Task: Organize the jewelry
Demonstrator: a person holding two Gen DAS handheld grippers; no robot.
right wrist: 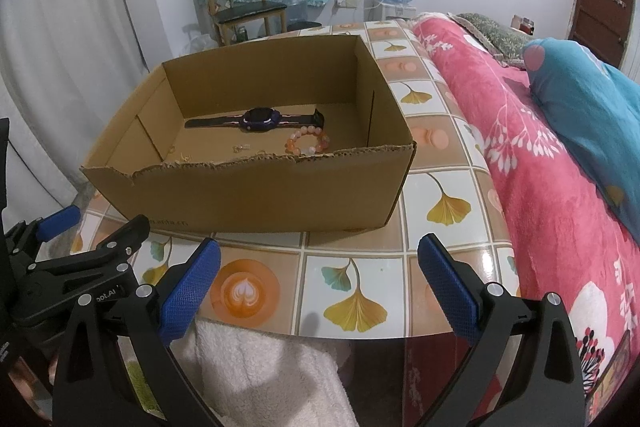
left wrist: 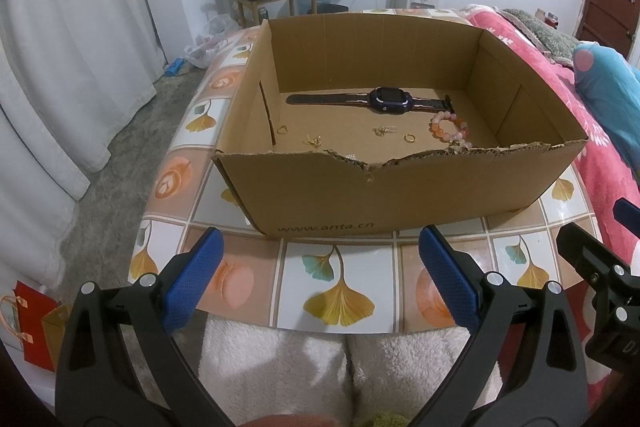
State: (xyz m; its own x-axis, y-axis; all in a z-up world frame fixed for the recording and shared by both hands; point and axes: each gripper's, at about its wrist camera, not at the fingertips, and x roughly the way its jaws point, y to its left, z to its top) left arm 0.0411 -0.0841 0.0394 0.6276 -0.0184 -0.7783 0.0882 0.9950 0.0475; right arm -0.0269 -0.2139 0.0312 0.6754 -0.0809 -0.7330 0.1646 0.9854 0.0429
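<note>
Watch (left wrist: 389,98), bead bracelet (left wrist: 449,129), rings in cardboard box (left wrist: 360,195)

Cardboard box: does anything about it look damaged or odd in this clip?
Yes. The cardboard box has a ragged, torn top edge on its near wall, dipping lowest around the middle. Inside, the watch, bead bracelet and small gold pieces lie loose on the floor, unsorted.

Watch (left wrist: 390,99), bead bracelet (left wrist: 449,129) inside box (left wrist: 400,195)
</note>
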